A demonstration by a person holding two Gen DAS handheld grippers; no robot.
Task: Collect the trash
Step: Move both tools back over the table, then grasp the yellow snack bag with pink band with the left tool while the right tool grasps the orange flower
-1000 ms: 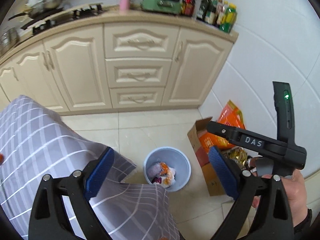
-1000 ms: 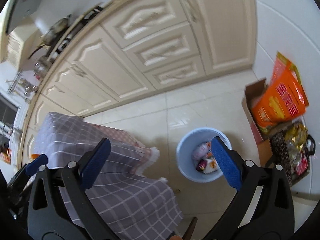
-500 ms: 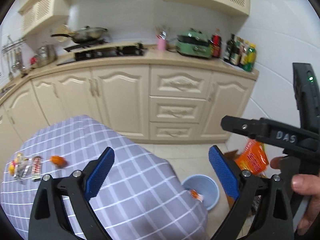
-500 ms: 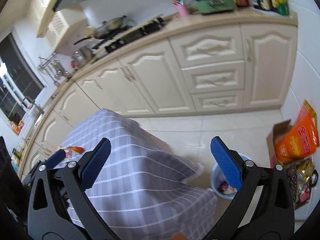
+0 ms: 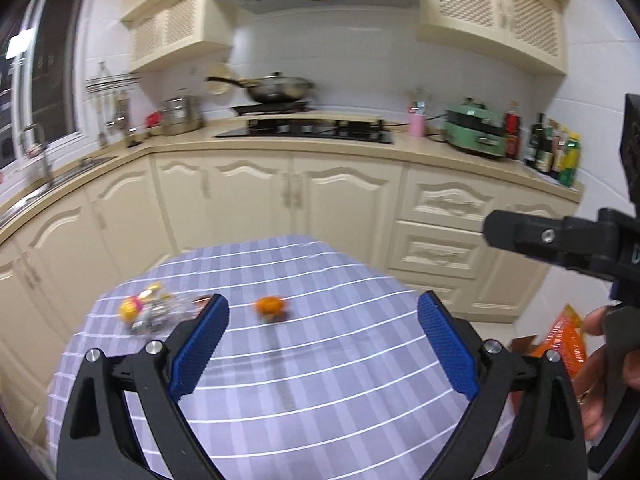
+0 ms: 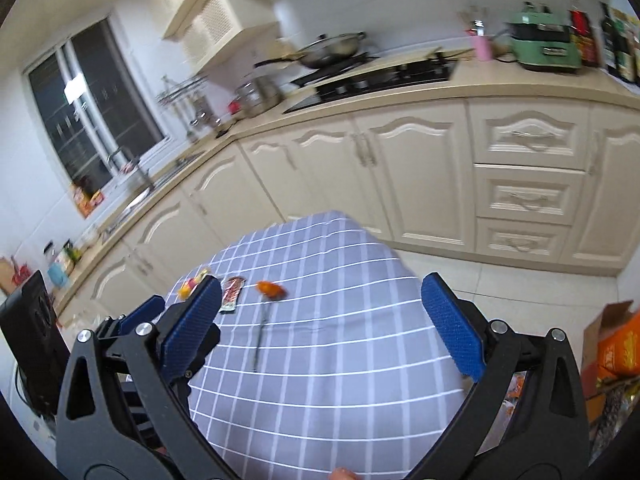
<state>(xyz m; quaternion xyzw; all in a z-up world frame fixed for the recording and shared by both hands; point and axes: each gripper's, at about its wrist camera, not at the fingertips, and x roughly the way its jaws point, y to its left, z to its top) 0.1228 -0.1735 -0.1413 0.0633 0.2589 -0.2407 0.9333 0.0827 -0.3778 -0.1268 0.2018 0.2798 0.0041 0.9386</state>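
Note:
A table with a grey-purple checked cloth (image 5: pixel 320 380) fills the lower middle of both views. On it lie an orange piece of trash (image 5: pixel 270 306), also in the right wrist view (image 6: pixel 270 289), a yellow and clear wrapper pile (image 5: pixel 146 312), and a red-brown snack wrapper (image 6: pixel 232 294). A thin dark stick (image 6: pixel 260 336) lies below the orange piece. My left gripper (image 5: pixel 322 344) is open and empty above the table's near side. My right gripper (image 6: pixel 320 328) is open and empty too. The trash bin is not in view.
Cream kitchen cabinets (image 5: pixel 340 200) run behind the table, with a stove and wok (image 5: pixel 280 92), a green appliance (image 5: pixel 474 130) and bottles (image 5: pixel 556 152) on the counter. A cardboard box with an orange bag (image 6: pixel 616 348) stands on the floor at right.
Both grippers have swung up and left, from above the blue floor bin to over the table. The bin has left view; the trash on the cloth now lies ahead.

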